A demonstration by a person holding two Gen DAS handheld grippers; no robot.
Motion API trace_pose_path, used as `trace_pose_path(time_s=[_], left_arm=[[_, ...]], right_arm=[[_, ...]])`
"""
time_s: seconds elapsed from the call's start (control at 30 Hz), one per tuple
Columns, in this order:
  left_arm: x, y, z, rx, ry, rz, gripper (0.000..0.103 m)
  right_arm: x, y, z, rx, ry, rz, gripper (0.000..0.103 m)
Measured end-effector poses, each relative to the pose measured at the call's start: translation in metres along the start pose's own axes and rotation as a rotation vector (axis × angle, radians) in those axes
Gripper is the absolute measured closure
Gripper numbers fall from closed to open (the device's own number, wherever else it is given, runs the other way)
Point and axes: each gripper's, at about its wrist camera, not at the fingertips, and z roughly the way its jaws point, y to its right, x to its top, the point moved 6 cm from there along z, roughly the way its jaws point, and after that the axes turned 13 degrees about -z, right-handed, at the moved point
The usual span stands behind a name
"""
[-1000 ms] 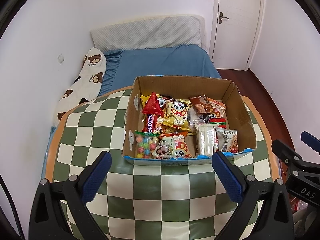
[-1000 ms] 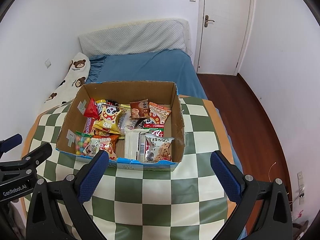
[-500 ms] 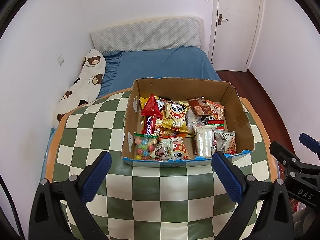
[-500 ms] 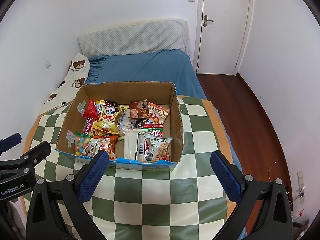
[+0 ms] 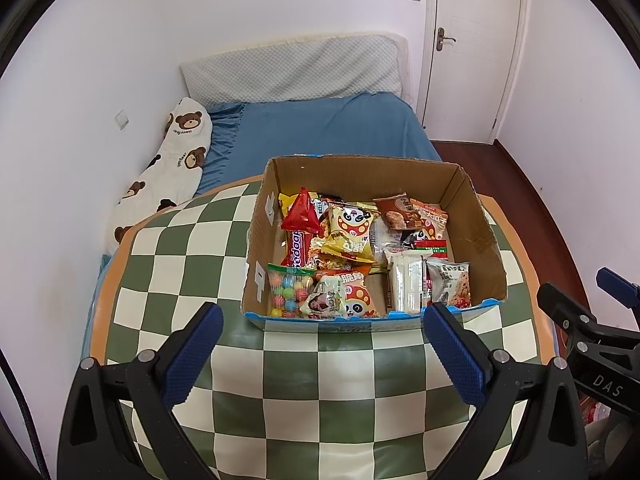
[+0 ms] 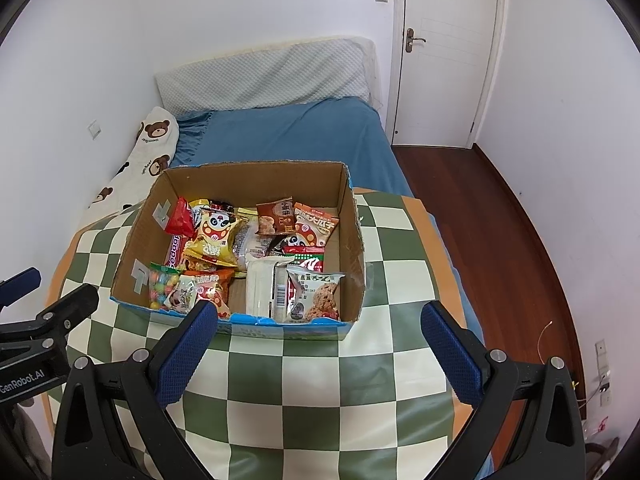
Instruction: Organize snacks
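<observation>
Seen through the left wrist camera, the left gripper (image 5: 323,344) hangs above the green-and-cream checkered tablecloth (image 5: 320,392) with its blue-padded fingers (image 5: 191,356) spread wide and nothing between them. Just beyond the fingertips sits the cardboard box (image 5: 476,236), its blue-edged near wall almost level with the pads. Inside lie the snacks: a bag of coloured candy balls (image 5: 285,290) in the near left corner, a yellow panda packet (image 5: 352,232) further back, a white wrapped bar (image 5: 407,286) and a cookie packet (image 5: 450,284) near the right. The right gripper (image 5: 592,320) shows at the right edge (only part of its black frame), off to the side of the box. A blue bed (image 5: 320,132) lies behind the table.

From the right wrist camera, the right gripper (image 6: 320,338) is likewise splayed open and empty, hovering over the tablecloth (image 6: 320,392). The box (image 6: 352,236) sits ahead and slightly left; the left pad overlaps its near wall in the view, though contact cannot be judged. The cookie packet (image 6: 316,294) stands closest to the gap, beside the white bar (image 6: 260,288). The left gripper (image 6: 48,320) appears at the left edge, beside the box.
</observation>
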Motion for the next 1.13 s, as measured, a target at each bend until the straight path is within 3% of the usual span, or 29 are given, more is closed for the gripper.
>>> trace_pose_path(time_s=[1.13], left_arm=[[-0.0024,0.0046,-0.0002,-0.001,-0.010,-0.002,0.000]], right_arm=[[-0.0002,0.0053,-0.0079,0.001,0.006,0.022,0.000]])
